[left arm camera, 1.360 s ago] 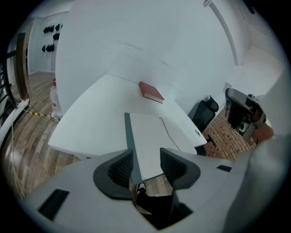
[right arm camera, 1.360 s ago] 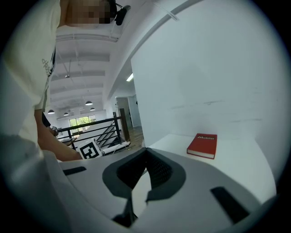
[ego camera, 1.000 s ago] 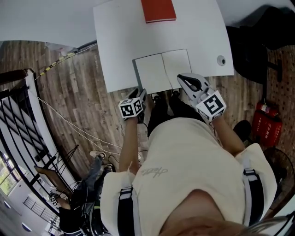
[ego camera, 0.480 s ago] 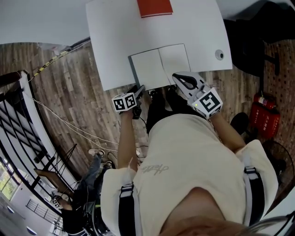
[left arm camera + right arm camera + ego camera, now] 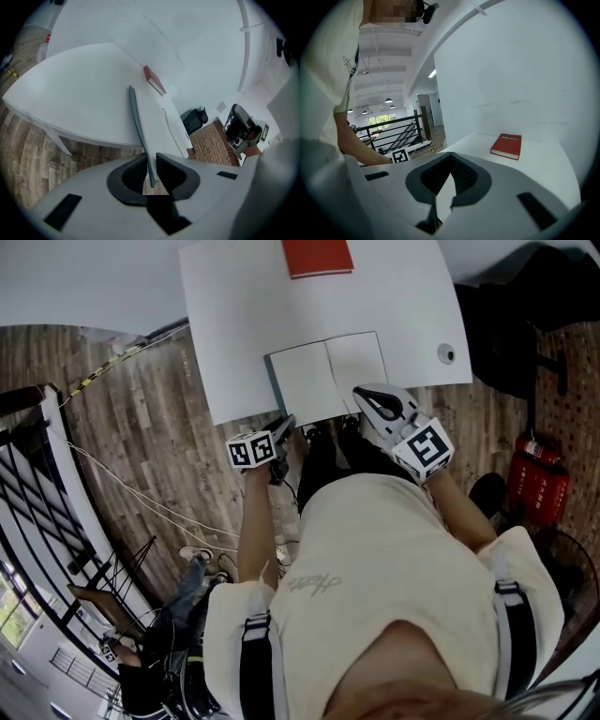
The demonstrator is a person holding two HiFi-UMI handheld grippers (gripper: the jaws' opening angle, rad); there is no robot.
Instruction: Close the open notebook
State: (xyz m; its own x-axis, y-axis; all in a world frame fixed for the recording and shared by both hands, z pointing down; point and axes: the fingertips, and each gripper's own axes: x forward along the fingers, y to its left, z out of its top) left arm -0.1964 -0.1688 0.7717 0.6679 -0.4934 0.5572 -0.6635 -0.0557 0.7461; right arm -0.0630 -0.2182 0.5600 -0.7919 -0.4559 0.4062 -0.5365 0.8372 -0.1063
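Observation:
The open notebook (image 5: 328, 376) lies on the white table (image 5: 234, 324) near its front edge, white pages up, with a grey-green cover. My left gripper (image 5: 284, 423) is at its near left corner. In the left gripper view the jaws (image 5: 150, 176) have just been closing, and the cover edge (image 5: 140, 126) now stands pinched between them. My right gripper (image 5: 361, 395) rests at the notebook's near right corner. In its own view the right gripper (image 5: 451, 161) has its tips together and nothing between them.
A closed red book (image 5: 317, 257) lies at the table's far edge, also in the right gripper view (image 5: 506, 146). A round cable grommet (image 5: 448, 354) sits at the table's right. A black chair (image 5: 511, 343) and red extinguisher (image 5: 536, 486) stand right; a stair railing (image 5: 37, 484) runs left.
The left gripper has come up to the notebook's near left corner and closed on the cover edge. The right gripper has stayed where it was.

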